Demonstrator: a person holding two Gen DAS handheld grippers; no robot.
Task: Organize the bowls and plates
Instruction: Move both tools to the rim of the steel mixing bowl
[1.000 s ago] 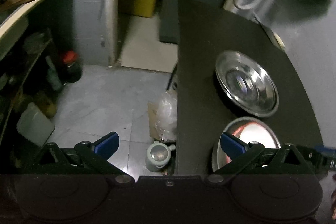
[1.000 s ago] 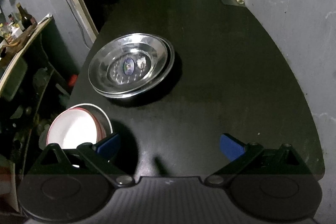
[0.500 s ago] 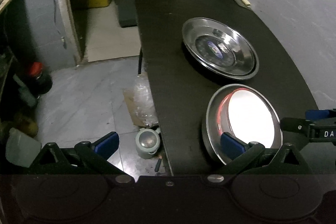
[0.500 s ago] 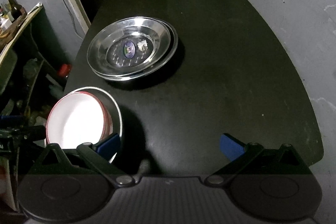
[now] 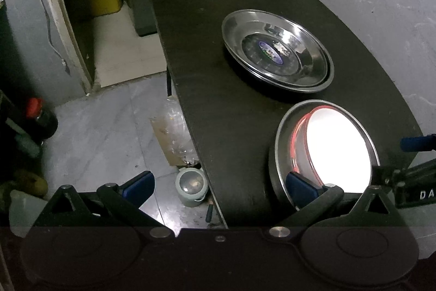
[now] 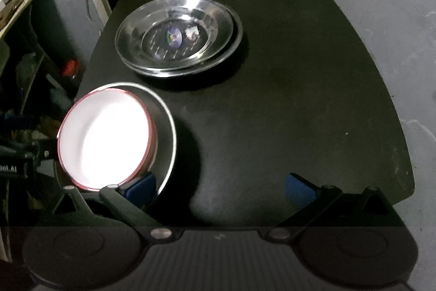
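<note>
Your left gripper (image 5: 218, 186) and right gripper (image 6: 220, 188) both hang with jaws spread wide and nothing between them, flanking the white bowl (image 6: 105, 139) near the table's (image 6: 286, 100) front edge. That bowl is nested inside a steel bowl (image 6: 167, 124), probably to save room. Behind, well apart, the steel plates (image 6: 178, 36) sit stacked, so sorting looks nearly done.
</note>
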